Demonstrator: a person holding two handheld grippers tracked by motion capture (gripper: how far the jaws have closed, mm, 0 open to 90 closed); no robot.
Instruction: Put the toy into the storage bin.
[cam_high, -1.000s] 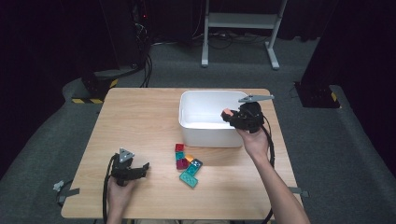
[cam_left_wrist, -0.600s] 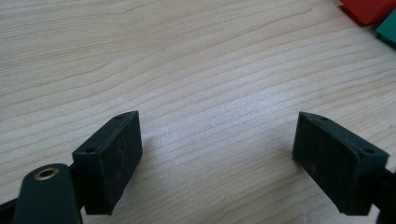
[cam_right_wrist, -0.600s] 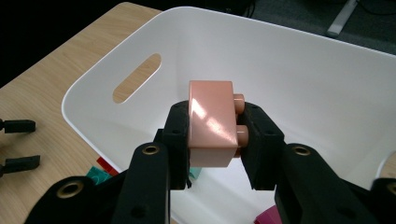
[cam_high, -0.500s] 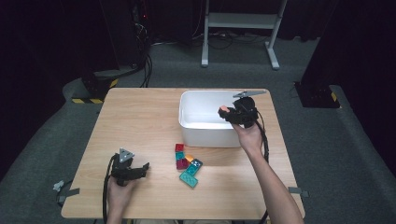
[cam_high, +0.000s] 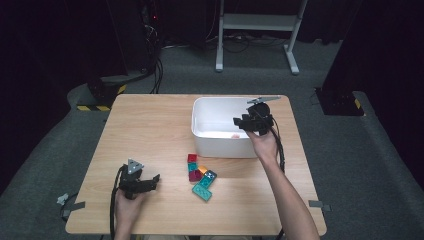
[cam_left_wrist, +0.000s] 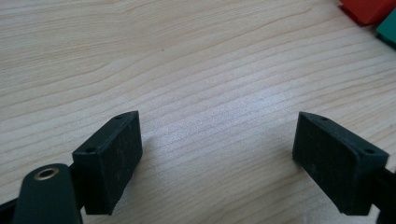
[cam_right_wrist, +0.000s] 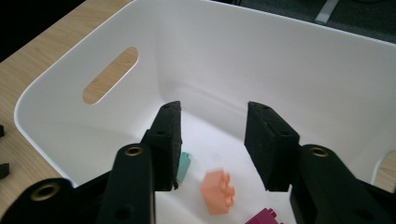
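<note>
My right gripper (cam_high: 238, 122) hangs over the right side of the white bin (cam_high: 220, 146), pointing into it. Its jaws have just been opening, and nothing is pressed between them (cam_right_wrist: 214, 116). Below them an orange brick (cam_right_wrist: 217, 191) shows blurred near the bin's floor, beside a teal brick (cam_right_wrist: 184, 167) and a magenta brick (cam_right_wrist: 266, 217). My left gripper (cam_high: 153, 179) rests at the table's front left, its jaws wide apart over bare wood (cam_left_wrist: 217, 135). A small cluster of bricks (cam_high: 201, 176) lies on the table in front of the bin.
The cluster holds a red brick (cam_high: 192, 158), a magenta one (cam_high: 195, 175) and a teal plate (cam_high: 202, 190). A red brick corner (cam_left_wrist: 366, 8) and a teal edge (cam_left_wrist: 387, 30) lie ahead of the left gripper. A metal stand (cam_high: 257, 22) is on the floor beyond the wooden table (cam_high: 150, 125).
The right gripper has edged a little left and down over the bin, and an orange brick now shows inside the bin. The left gripper has not moved.
</note>
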